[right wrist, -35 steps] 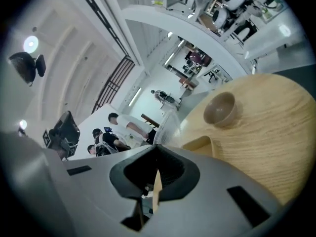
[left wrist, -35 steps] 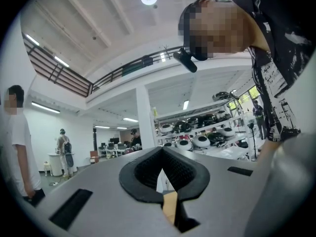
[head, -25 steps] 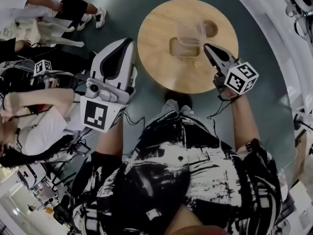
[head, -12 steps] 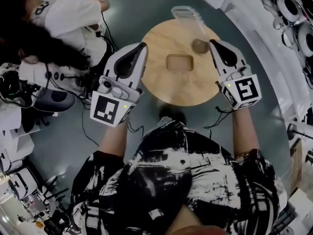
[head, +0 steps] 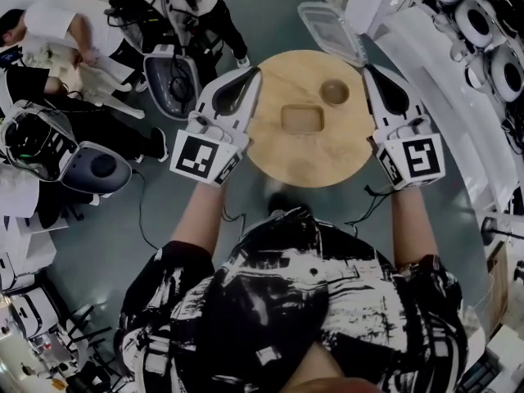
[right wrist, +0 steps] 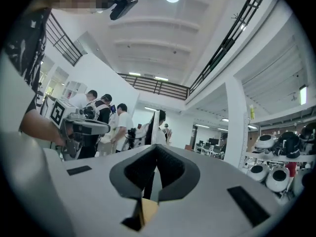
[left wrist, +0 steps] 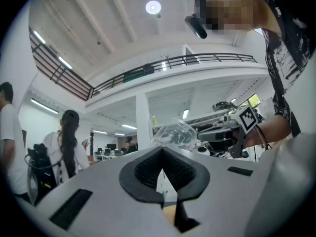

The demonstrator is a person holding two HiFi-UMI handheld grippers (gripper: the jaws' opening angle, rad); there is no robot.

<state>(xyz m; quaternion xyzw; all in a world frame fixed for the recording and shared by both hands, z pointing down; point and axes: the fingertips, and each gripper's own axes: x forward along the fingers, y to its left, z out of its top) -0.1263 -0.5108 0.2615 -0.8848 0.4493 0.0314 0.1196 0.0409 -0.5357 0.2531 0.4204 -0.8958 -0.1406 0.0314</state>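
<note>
In the head view a round wooden table [head: 282,158] lies below me, with a square recess [head: 302,119] and a round hollow [head: 334,92] in its top. My left gripper [head: 255,71] hangs over the table's left edge, shut and holding nothing. Over the right edge hangs my right gripper [head: 369,70], also shut and holding nothing. A clear plastic container [head: 332,31] shows past the table's far edge; what bears it is hidden. The left gripper view has that container [left wrist: 173,132] above the left gripper [left wrist: 162,149]. The right gripper [right wrist: 157,147] points at the room.
Several people stand at the far left [head: 57,31] amid helmets and gear [head: 90,166] on the grey floor. White shelving with round robot heads [head: 491,64] runs along the right. Cables trail on the floor under my arms.
Both grippers have swung up level and now flank the table. In the head view the clear container has shifted from above the square recess to past the table's far edge.
</note>
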